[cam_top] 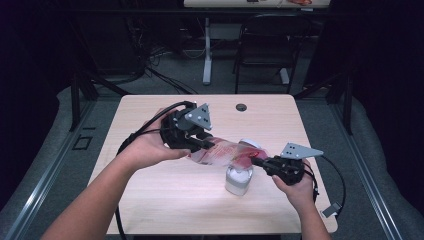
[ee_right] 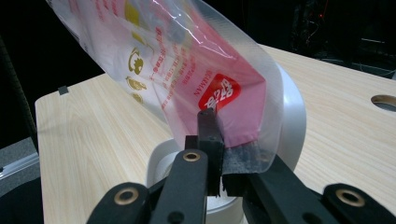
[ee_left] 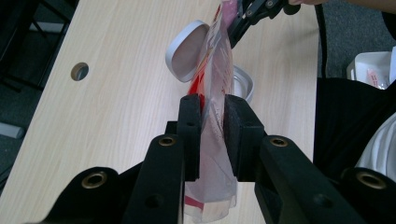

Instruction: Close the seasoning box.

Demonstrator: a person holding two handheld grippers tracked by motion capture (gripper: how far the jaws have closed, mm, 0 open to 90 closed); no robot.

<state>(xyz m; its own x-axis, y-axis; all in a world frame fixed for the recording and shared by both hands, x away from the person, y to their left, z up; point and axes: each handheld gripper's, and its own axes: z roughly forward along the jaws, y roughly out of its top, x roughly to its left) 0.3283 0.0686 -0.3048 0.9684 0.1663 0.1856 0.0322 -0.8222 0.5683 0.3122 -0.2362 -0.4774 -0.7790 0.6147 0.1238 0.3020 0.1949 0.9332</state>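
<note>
Hanging between the two grippers, the clear pink-printed bag (cam_top: pixel 225 154) is stretched over the open white container (cam_top: pixel 238 181), whose lid (ee_left: pixel 186 50) leans beside it on the counter (cam_top: pixel 150 200). Left gripper (cam_top: pixel 202 144) has its jaws clamped on one end, right gripper (cam_top: pixel 260 161) pinches the other end tight. Judging by this, the bag is lifted and positioned; tipping or lowering it into the container remains
</note>
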